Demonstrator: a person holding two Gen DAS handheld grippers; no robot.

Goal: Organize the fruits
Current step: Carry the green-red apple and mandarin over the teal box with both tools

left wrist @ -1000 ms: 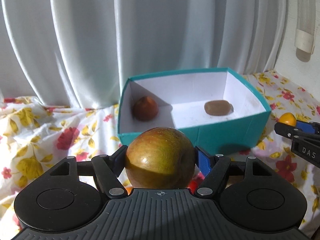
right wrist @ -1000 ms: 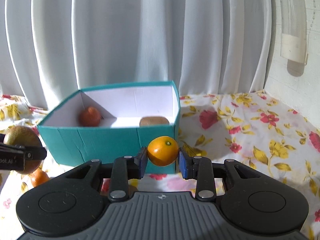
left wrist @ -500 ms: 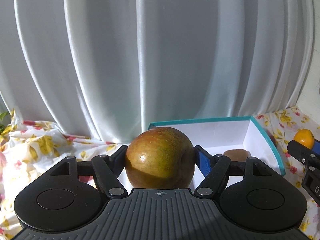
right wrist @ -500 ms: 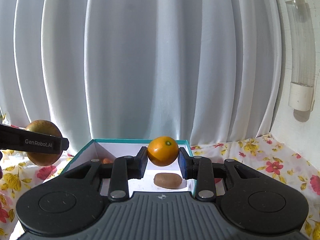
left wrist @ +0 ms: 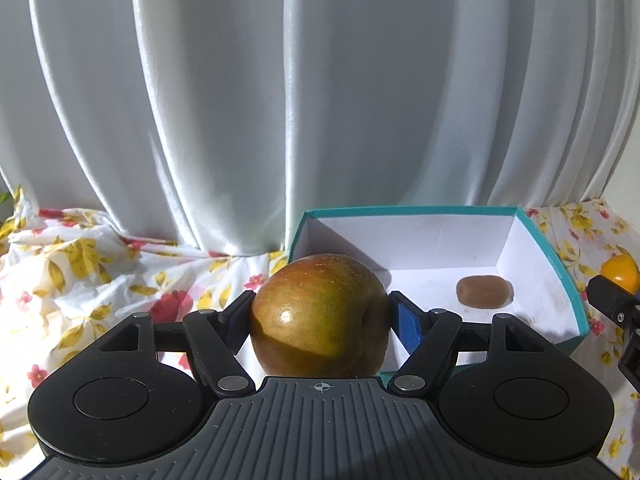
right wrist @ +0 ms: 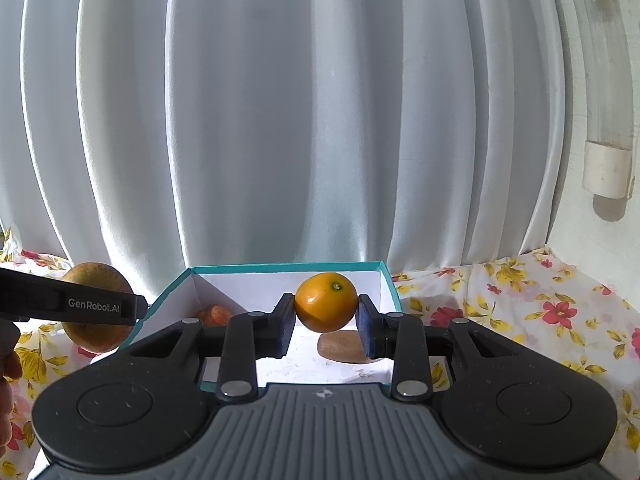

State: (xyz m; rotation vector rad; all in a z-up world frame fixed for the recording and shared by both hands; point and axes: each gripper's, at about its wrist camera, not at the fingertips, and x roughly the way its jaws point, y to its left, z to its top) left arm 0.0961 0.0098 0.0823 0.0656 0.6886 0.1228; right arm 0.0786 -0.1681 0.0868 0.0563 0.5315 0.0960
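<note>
My left gripper (left wrist: 322,316) is shut on a brown-green apple (left wrist: 320,316), held above the near left corner of the teal box (left wrist: 560,264). My right gripper (right wrist: 326,320) is shut on a small orange (right wrist: 326,302), held over the box's near edge (right wrist: 168,300). Inside the white-lined box lie a brown kiwi (left wrist: 484,290), also in the right wrist view (right wrist: 340,346), and a small orange fruit (right wrist: 214,316) at the left. The apple (right wrist: 96,306) and left gripper finger (right wrist: 72,304) show at the left of the right wrist view. The orange (left wrist: 620,274) shows at the right edge of the left wrist view.
A floral cloth (left wrist: 80,272) covers the surface around the box. White curtains (right wrist: 320,120) hang right behind the box. A white wall fixture (right wrist: 604,120) hangs at the far right.
Both grippers have risen from table level with their fruit and now look down into the box from above its near edge; the left gripper moved closer over the box.
</note>
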